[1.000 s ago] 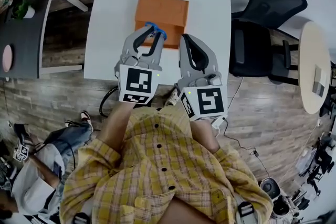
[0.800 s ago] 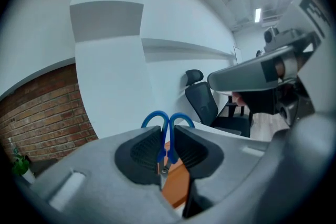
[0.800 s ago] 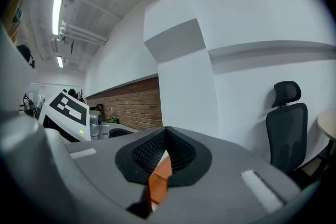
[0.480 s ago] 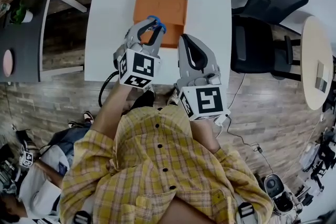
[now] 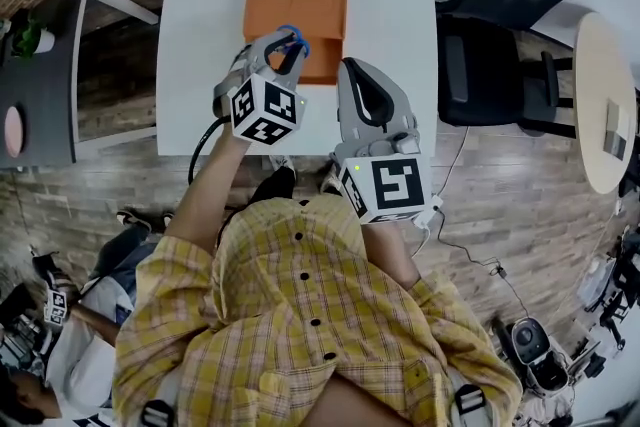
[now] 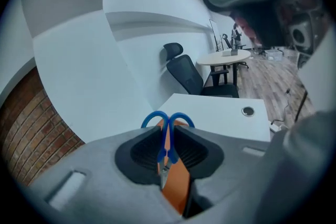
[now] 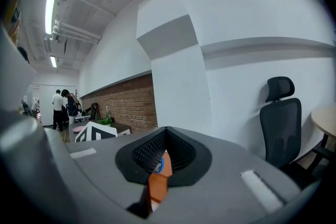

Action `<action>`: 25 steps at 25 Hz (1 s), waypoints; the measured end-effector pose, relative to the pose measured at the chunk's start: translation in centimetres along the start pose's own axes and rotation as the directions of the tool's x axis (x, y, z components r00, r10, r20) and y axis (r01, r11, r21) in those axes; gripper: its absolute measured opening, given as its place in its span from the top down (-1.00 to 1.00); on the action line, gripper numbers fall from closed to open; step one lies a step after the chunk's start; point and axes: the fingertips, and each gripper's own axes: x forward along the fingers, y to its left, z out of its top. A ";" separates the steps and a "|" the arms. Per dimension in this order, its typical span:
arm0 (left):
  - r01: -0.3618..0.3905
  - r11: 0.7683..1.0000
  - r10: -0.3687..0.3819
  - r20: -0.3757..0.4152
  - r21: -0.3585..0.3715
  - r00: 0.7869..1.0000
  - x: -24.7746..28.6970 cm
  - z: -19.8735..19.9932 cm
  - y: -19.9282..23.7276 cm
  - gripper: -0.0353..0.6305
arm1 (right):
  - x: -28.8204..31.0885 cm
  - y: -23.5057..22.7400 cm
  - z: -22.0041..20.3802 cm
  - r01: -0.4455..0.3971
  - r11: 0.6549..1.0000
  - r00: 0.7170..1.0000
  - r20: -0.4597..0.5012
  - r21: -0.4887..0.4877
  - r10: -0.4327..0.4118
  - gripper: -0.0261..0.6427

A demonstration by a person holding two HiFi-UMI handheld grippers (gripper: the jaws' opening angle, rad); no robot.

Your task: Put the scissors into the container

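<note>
Blue-handled scissors are clamped in my left gripper, which hangs over the near part of the orange container on the white table. In the left gripper view the scissors stand between the pads, handle loops poking out past the tips, blades pointing back toward the camera, with the container below. My right gripper waits beside it to the right, over the table's near edge, shut and holding nothing. Through its narrow gap the right gripper view shows the container and a bit of blue scissors.
A black office chair stands right of the table. A round beige table is further right. A dark side table with a plant sits on the left, and a seated person is at lower left. Cables lie on the wooden floor.
My left gripper has rolled and sunk toward the orange container, still carrying the scissors. The right gripper has stayed where it was.
</note>
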 end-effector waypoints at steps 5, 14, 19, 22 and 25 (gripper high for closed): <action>0.049 0.996 -0.045 -0.053 0.080 0.998 1.9 -1.7 -1.2 0.65 | -0.1 -0.4 -0.3 0.010 1.000 1.000 -0.005 0.002 -0.010 0.91; 0.134 0.967 -0.103 -0.145 0.217 0.984 5.0 -4.7 -3.2 0.64 | 0.5 -0.7 -0.9 0.016 1.000 1.000 -0.018 0.013 -0.016 0.91; 0.179 0.952 -0.132 -0.192 0.249 0.972 6.0 -6.4 -3.8 0.64 | 1.0 -0.4 -0.9 0.009 1.000 1.000 -0.024 0.003 -0.009 0.91; 0.199 0.939 -0.142 -0.213 0.280 0.967 6.4 -7.1 -4.2 0.64 | 1.2 -0.5 -1.1 0.014 1.000 0.999 -0.030 0.006 -0.013 0.91; 0.231 0.926 -0.163 -0.236 0.300 0.958 7.1 -7.9 -4.8 0.64 | 1.5 -0.5 -1.3 0.014 1.000 0.999 -0.035 0.005 -0.014 0.91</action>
